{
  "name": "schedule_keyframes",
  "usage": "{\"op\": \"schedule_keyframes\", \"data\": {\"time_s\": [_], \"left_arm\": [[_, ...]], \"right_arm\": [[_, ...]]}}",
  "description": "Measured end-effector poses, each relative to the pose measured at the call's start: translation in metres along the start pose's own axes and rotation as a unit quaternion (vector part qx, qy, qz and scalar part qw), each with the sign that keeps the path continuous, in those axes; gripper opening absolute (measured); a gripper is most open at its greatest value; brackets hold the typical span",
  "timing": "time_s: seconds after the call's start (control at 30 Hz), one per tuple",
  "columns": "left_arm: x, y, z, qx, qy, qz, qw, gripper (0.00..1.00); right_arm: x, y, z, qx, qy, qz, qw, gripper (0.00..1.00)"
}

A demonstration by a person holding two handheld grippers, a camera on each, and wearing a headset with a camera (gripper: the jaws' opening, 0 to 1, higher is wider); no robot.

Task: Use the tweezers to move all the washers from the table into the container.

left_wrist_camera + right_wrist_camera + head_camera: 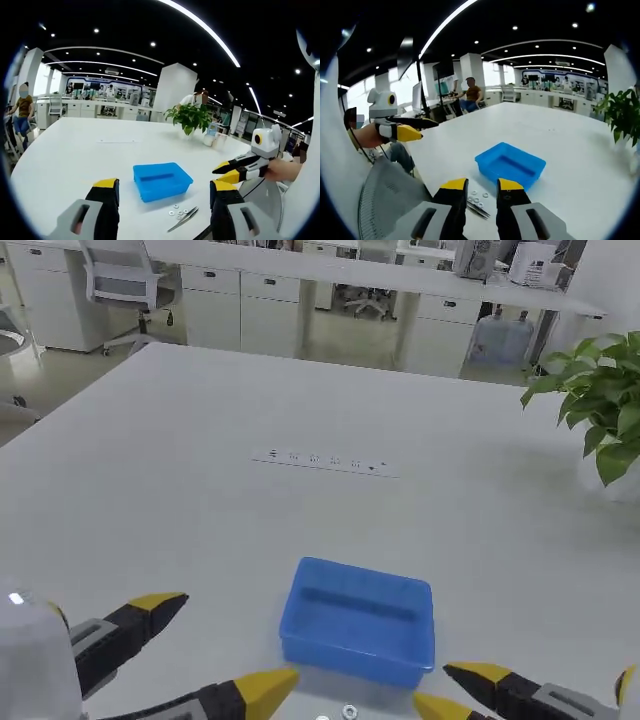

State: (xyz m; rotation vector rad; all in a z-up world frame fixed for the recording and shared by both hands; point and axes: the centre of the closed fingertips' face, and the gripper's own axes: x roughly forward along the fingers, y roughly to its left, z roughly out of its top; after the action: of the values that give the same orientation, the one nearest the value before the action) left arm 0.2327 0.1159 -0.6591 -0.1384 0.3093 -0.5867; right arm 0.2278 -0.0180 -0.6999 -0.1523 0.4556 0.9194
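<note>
My left gripper (pixel 164 184) and right gripper (pixel 482 186) both stand apart, empty; the tweezers (pixel 183 219) look thin, stiff and slippery, so I would pinch them mid-length.

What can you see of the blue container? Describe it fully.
The blue container is a shallow rectangular tray, plastic by its look, open-topped, with a raised rim. It stands level on the white table and looks empty. The washers and tweezers lie on the table near one long side, apart from it. Only the table touches it.
</note>
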Motion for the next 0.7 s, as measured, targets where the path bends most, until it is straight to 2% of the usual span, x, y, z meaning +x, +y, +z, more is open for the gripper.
{"op": "schedule_keyframes", "data": {"time_s": [0.07, 0.17, 0.2, 0.23, 0.27, 0.33, 0.37, 0.43, 0.5, 0.53, 0.63, 0.7], "left_arm": [[0.0, -0.008, 0.0, 0.004, -0.001, -0.014, 0.9999, 0.71], [0.002, -0.017, -0.009, 0.017, 0.022, -0.031, 0.9992, 0.68], [0.003, -0.017, -0.013, 0.02, 0.03, -0.032, 0.9988, 0.67], [0.003, -0.018, -0.018, 0.021, 0.042, -0.034, 0.9983, 0.66], [0.004, -0.018, -0.02, 0.022, 0.045, -0.035, 0.9981, 0.65], [0.005, -0.017, -0.026, 0.024, 0.059, -0.041, 0.9971, 0.62], [0.005, -0.017, -0.028, 0.025, 0.065, -0.044, 0.9966, 0.6], [0.007, -0.015, -0.038, 0.03, 0.091, -0.051, 0.9941, 0.57], [0.008, -0.014, -0.051, 0.045, 0.128, -0.06, 0.9889, 0.55], [0.01, -0.011, -0.056, 0.064, 0.144, -0.06, 0.9856, 0.51], [0.013, -0.012, -0.071, 0.098, 0.184, -0.082, 0.9746, 0.46], [0.016, -0.013, -0.076, 0.115, 0.197, -0.095, 0.9691, 0.43]], "right_arm": [[0.004, 0.005, 0.0, 0.011, -0.007, 0.007, 0.9999, 0.17], [0.009, 0.013, -0.004, 0.01, -0.001, 0.022, 0.9997, 0.16], [0.01, 0.015, -0.007, 0.0, 0.008, 0.027, 0.9996, 0.15], [0.011, 0.014, -0.014, -0.021, 0.032, 0.023, 0.999, 0.15], [0.012, 0.012, -0.018, -0.033, 0.043, 0.017, 0.9984, 0.16], [0.014, 0.013, -0.026, -0.052, 0.065, 0.023, 0.9962, 0.18], [0.015, 0.014, -0.026, -0.045, 0.062, 0.022, 0.9968, 0.17], [0.017, 0.013, -0.027, -0.041, 0.062, 0.028, 0.9968, 0.17], [0.02, 0.014, -0.028, -0.035, 0.064, 0.037, 0.9966, 0.16], [0.021, 0.015, -0.031, -0.038, 0.071, 0.045, 0.9958, 0.15], [0.025, 0.013, -0.041, -0.066, 0.098, 0.051, 0.9917, 0.11], [0.028, 0.014, -0.047, -0.078, 0.111, 0.058, 0.9891, 0.1]]}}
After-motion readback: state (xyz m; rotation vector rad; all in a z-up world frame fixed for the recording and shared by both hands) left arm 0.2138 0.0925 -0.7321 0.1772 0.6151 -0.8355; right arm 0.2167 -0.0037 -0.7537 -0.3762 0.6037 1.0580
